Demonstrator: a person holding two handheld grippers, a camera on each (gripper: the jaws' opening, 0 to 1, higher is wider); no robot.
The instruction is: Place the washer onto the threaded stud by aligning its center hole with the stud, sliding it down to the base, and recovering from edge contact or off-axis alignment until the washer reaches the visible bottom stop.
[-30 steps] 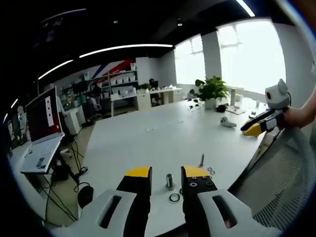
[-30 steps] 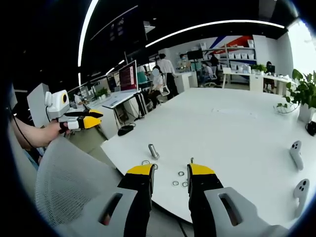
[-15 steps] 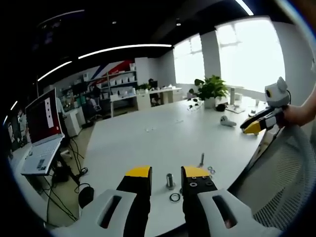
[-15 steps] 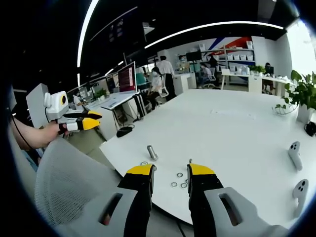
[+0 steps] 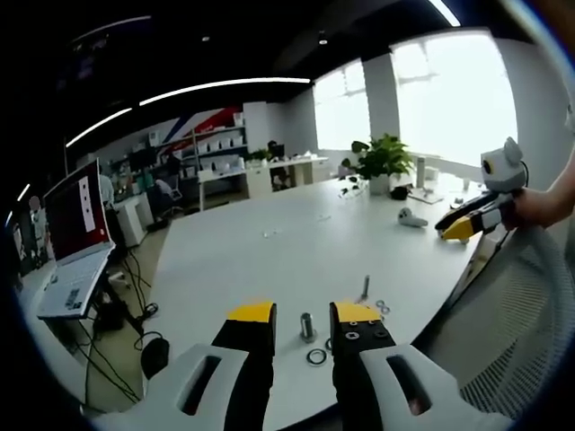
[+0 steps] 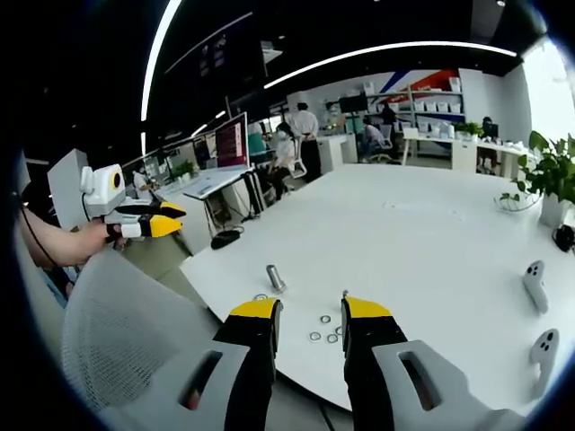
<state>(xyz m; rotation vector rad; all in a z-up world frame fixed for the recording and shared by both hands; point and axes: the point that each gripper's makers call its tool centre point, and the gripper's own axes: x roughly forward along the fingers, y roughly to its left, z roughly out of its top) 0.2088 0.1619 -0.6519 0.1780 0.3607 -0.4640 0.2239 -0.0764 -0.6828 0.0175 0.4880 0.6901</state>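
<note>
On the white table (image 5: 296,242), near its edge, a short thick stud (image 5: 307,325) stands with a large washer (image 5: 316,356) lying just in front of it. A thin threaded stud (image 5: 365,287) rises to the right, next to small washers (image 5: 384,308). My left gripper (image 5: 304,314) is open and empty, hovering short of these parts. In the right gripper view the thick stud (image 6: 275,277), the thin stud (image 6: 345,294) and small washers (image 6: 325,320) lie beyond my right gripper (image 6: 311,310), which is open and holds nothing. Each gripper appears in the other's view, held by a hand: the right gripper (image 5: 467,224) and the left gripper (image 6: 148,220).
A mesh chair back (image 6: 126,332) stands between the person and the table edge. A laptop (image 5: 76,242) sits on a side desk to the left. Two white controllers (image 6: 534,280) and a potted plant (image 5: 382,162) lie farther out on the table. People stand in the background (image 6: 304,126).
Both views drift very slightly with the hands. Both grippers stay open, and the studs and washers have not moved on the table.
</note>
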